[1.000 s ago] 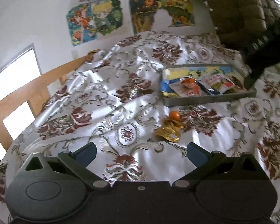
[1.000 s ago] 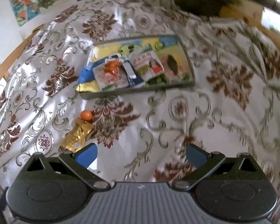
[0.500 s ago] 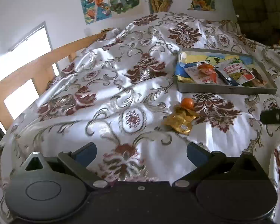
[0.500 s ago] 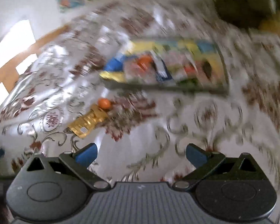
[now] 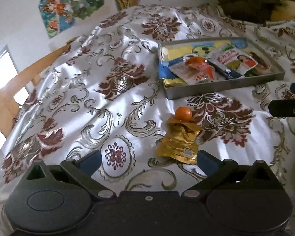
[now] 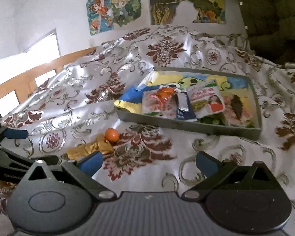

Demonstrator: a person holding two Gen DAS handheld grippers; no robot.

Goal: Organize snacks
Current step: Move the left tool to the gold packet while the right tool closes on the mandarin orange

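Both handheld tools hover low over a glossy white satin cloth [image 5: 116, 102] patterned with maroon and silver damask flowers, and neither one grips anything. The left gripper [image 5: 147, 160] has its two blue-padded fingers spread wide, and lying between them, nearer the right-hand pad, is a crumpled gold foil snack pouch [image 5: 180, 143] flat on the cloth. A small round orange ball [image 5: 183, 114], possibly a candy or tiny fruit, sits touching the pouch's far end. The right gripper [image 6: 148, 162] is spread just as wide above bare cloth; in its own view the same gold pouch [image 6: 88, 149] lies just beyond its left pad, with the orange ball [image 6: 112, 134] at the pouch's upper end. Beyond these two loose items stands a shallow grey rectangular tray [image 6: 188, 124] with a cartoon-printed floor, holding several flat packets: a white one with orange and red print [image 6: 159, 102], a dark blue stick-like wrapper [image 6: 183, 108], a white and green packet showing a figure in red [image 6: 206, 99], and blue and yellow wrappers bunched at its left end. The pouch and ball lie outside the tray, near its front-left corner. A wooden rail [image 5: 19, 82] edges the cloth on the left, and colourful cartoon posters [image 6: 116, 7] hang on the white wall behind.
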